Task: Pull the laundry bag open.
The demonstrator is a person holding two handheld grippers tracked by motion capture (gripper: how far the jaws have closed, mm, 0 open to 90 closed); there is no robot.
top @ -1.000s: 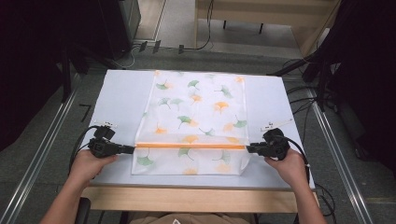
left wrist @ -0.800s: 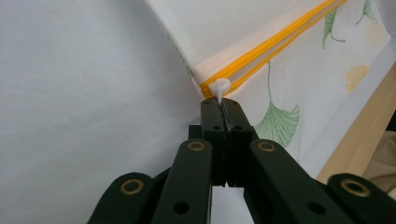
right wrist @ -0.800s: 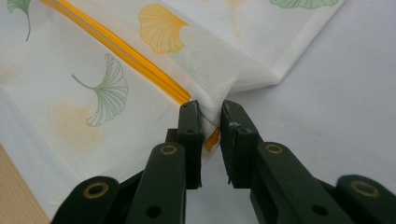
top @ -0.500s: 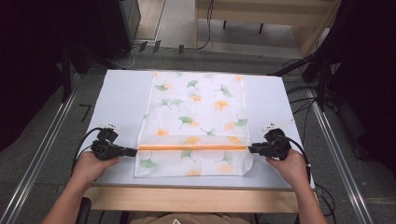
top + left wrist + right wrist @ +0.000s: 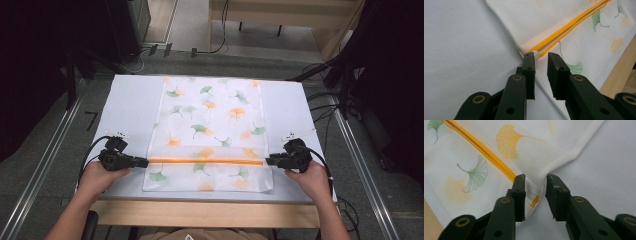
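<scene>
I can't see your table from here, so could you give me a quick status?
Left tongs and right tongs just opened. Folded cloth released, flat on table. Nothing obstructing.

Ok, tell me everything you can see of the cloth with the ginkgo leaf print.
The cloth is thin white woven fabric printed with green and orange ginkgo leaves. It lies flat on the white table, its near end folded over, an orange-striped hem running across. The left gripper and right gripper sit at the hem's ends, jaws just opened.

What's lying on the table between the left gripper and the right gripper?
In the high view, the white leaf-print cloth, its orange-edged fold running straight from the left gripper to the right gripper.
</scene>
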